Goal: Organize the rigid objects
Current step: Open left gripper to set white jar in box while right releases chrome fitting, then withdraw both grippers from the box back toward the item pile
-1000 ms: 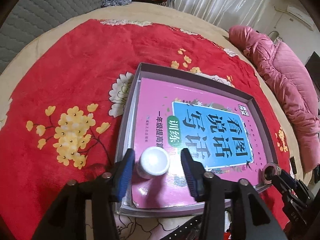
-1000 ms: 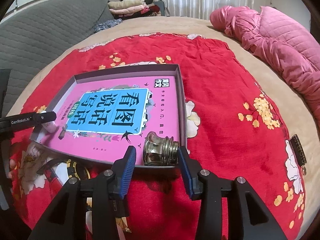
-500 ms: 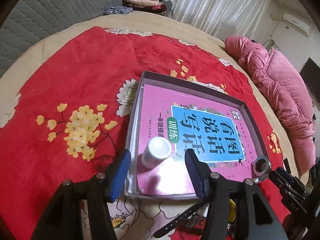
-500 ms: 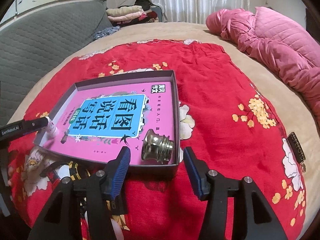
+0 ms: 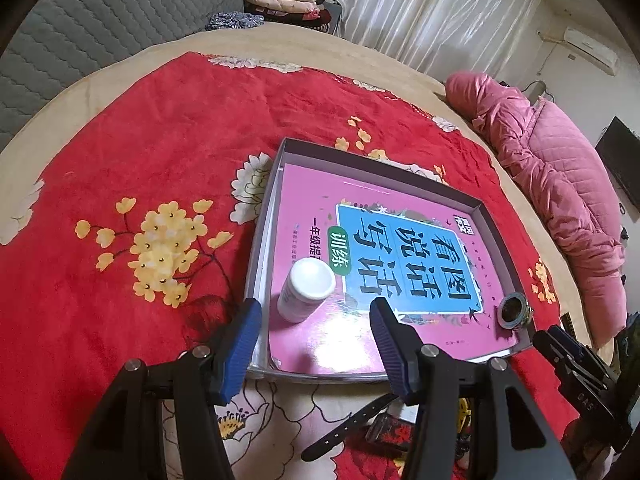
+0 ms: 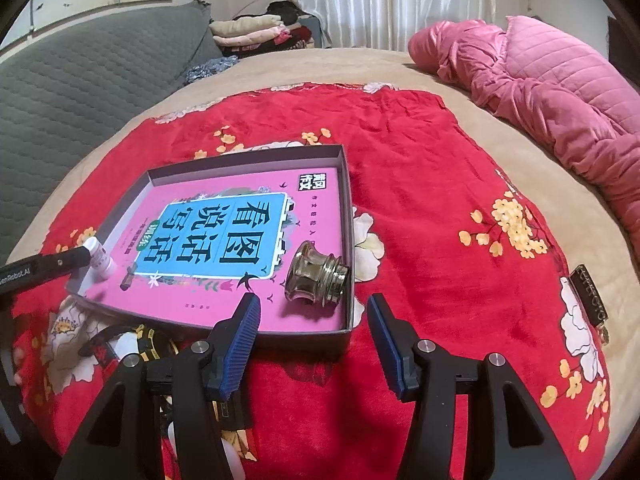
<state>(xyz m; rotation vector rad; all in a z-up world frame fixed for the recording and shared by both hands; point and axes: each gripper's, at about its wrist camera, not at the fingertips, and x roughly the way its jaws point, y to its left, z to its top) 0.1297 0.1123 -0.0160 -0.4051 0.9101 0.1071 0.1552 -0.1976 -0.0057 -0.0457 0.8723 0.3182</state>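
Two small things lie in a shallow grey box [image 5: 400,178] on a red flowered blanket [image 5: 140,152]. A white bottle [image 5: 306,290] with a flat round cap stands upright on the pink book [image 5: 360,280] filling the box, at the corner nearest the left gripper [image 5: 316,338], whose blue-padded jaws are spread wide with nothing between them, just short of the bottle. A glass jar [image 6: 318,274] with a threaded neck and a smoky golden tint lies on its side on the book, at the corner nearest the right gripper [image 6: 314,338]. That gripper's jaws also stand apart and empty, just outside the box wall.
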